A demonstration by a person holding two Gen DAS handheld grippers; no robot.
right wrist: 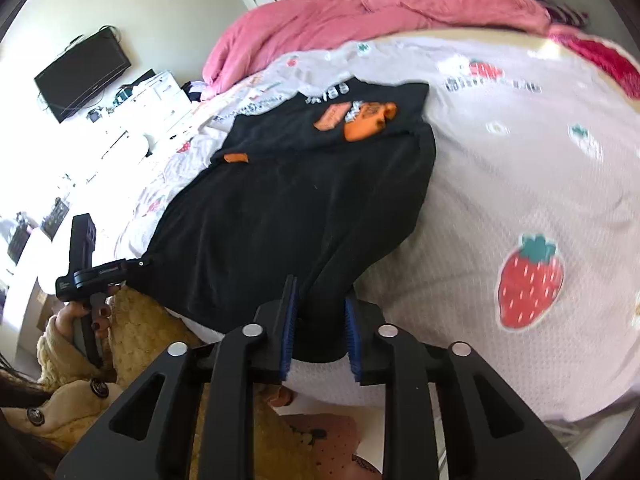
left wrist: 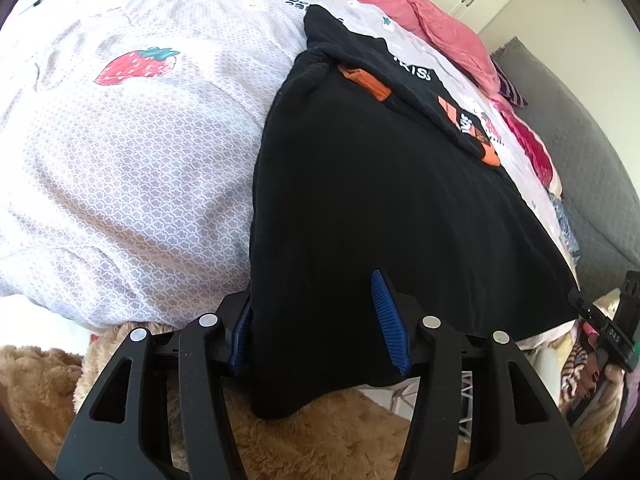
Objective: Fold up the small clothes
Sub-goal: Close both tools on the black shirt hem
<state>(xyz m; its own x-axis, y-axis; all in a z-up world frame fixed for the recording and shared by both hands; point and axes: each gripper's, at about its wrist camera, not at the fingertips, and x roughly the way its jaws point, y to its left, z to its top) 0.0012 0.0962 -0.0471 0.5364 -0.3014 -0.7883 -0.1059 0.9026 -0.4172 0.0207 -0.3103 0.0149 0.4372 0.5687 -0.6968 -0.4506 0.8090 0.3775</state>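
Bed: strawberry-print sheet (right wrist: 520, 184) covers it, pink duvet (right wrist: 320, 20) bunched at far end.

Black T-shirt (right wrist: 288, 208), orange print, lies flat near the bed's near edge, hem toward you, collar end already folded over.

Handling, by my read: light, soft, limp knit; it'll sag and drag on the sheet, not slippery. Take it at both hem corners, bite past the seam, lift evenly w/ both hands.

Left gripper (left wrist: 320, 320): closed on the hem corner, fabric bunched btwn blue pads.

Right gripper (right wrist: 320, 328): pinching the opposite hem corner, narrower bite.
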